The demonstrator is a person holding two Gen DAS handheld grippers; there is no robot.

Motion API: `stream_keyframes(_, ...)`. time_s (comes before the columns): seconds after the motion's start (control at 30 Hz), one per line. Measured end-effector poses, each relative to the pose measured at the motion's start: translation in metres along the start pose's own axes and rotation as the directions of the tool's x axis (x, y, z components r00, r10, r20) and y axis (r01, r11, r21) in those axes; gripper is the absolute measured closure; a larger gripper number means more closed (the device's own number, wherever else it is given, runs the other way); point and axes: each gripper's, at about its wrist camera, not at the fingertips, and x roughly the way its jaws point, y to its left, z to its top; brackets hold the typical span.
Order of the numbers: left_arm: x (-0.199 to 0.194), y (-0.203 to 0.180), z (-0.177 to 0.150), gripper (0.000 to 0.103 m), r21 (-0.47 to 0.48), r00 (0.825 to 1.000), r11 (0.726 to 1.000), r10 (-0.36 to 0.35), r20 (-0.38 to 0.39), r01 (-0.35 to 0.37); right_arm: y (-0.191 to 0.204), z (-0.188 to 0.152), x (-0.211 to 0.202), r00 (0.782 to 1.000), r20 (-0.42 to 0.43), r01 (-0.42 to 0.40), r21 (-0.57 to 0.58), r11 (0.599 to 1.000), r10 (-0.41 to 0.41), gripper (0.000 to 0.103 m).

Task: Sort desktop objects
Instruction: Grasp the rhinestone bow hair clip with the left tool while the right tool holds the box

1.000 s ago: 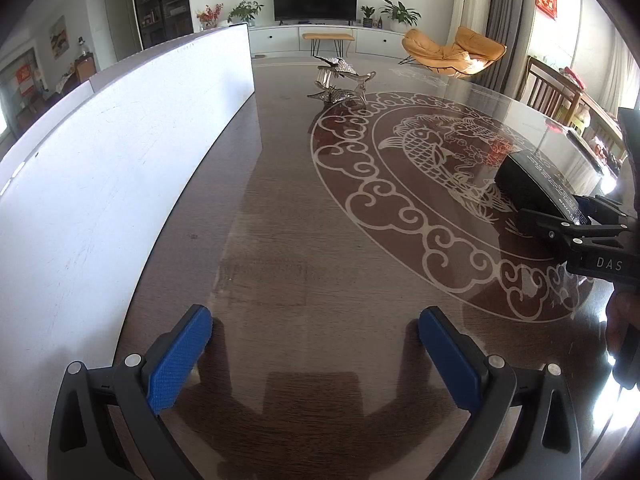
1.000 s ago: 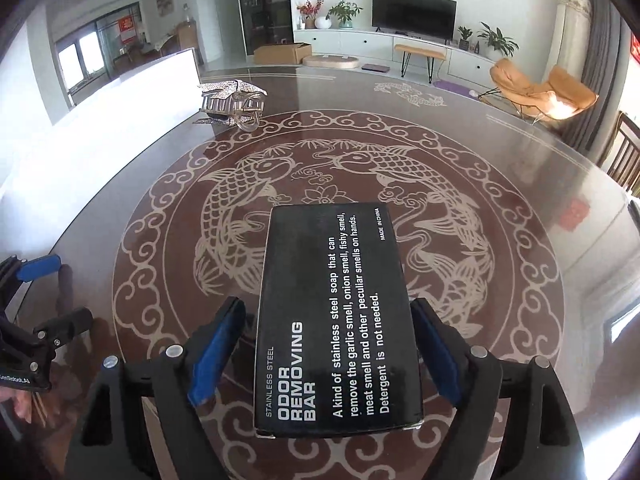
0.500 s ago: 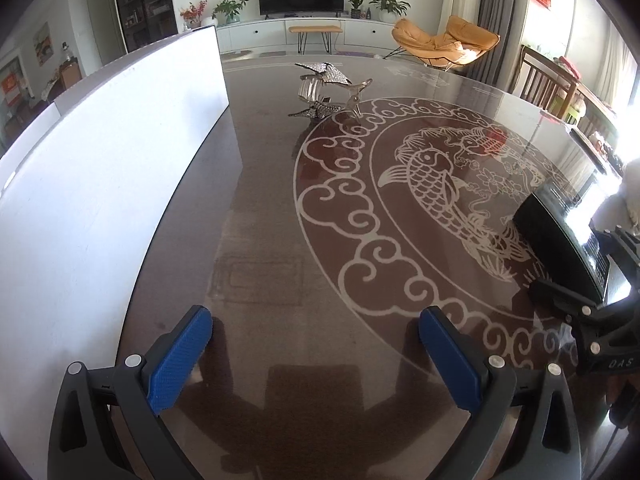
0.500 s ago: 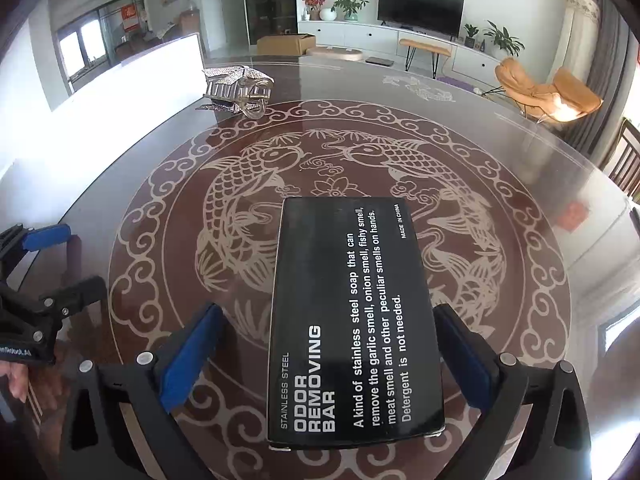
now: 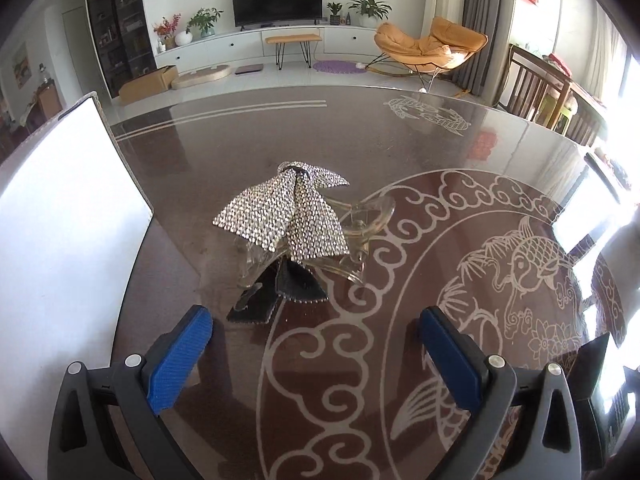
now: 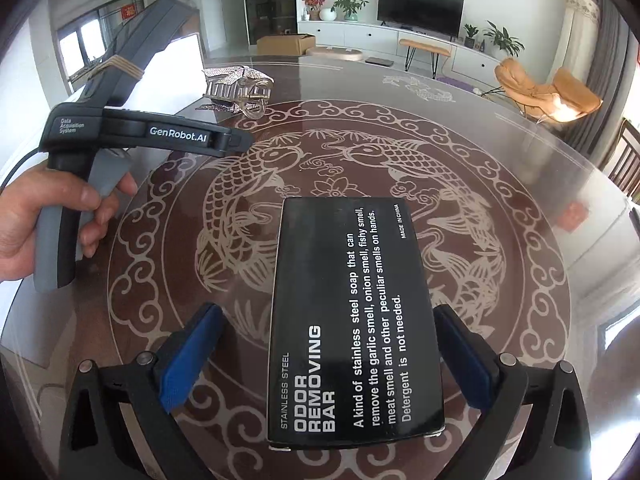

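Left claw (image 5: 316, 348) now nearer glittery rhinestone hair clip (image 5: 288, 216), matte rectangular black box (image 6: 352, 320)

Open left claw (image 5: 316, 354), rhinestone hair clip (image 5: 286, 220) ahead

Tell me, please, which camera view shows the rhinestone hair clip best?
The left wrist view: the rhinestone hair clip lies large and central ahead of the open left gripper, bow and clear claw visible. The right wrist view shows it small and distant, near the white board.
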Motion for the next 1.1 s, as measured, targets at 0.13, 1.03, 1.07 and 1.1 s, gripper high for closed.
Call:
stream_keyframes(0.13, 0.015, 0.001, 0.018, 0.0, -0.026, 1.0, 0.999, 0.019, 0.001, -0.019, 0.0, 0.0, 0.0, 1.0, 0.0, 0.0, 0.0, 1.0, 0.0, 0.0)
stream_keyframes(1.03, -0.122, -0.038, -0.164, 0.02, -0.057, 0.999, 0.998, -0.005, 0.039, 0.007, -0.001, -0.002, -0.004, 1.0, 0.0, 0.003, 0.008, 1.0, -0.003, 0.0)
stream_keyframes(1.07, -0.118, -0.038, -0.165, 0.0, -0.061, 1.0, 0.998, 0.003, 0.014, -0.002, -0.001, -0.002, -0.004, 1.0, 0.0, 0.003, 0.008, 1.0, -0.003, 0.0)
stream_keyframes(1.1, -0.117, -0.039, -0.163, 0.0, -0.06, 1.0, 0.998, 0.006, 0.012, -0.005, -0.001, -0.002, -0.004, 1.0, 0.0, 0.003, 0.008, 1.0, -0.003, 0.0)
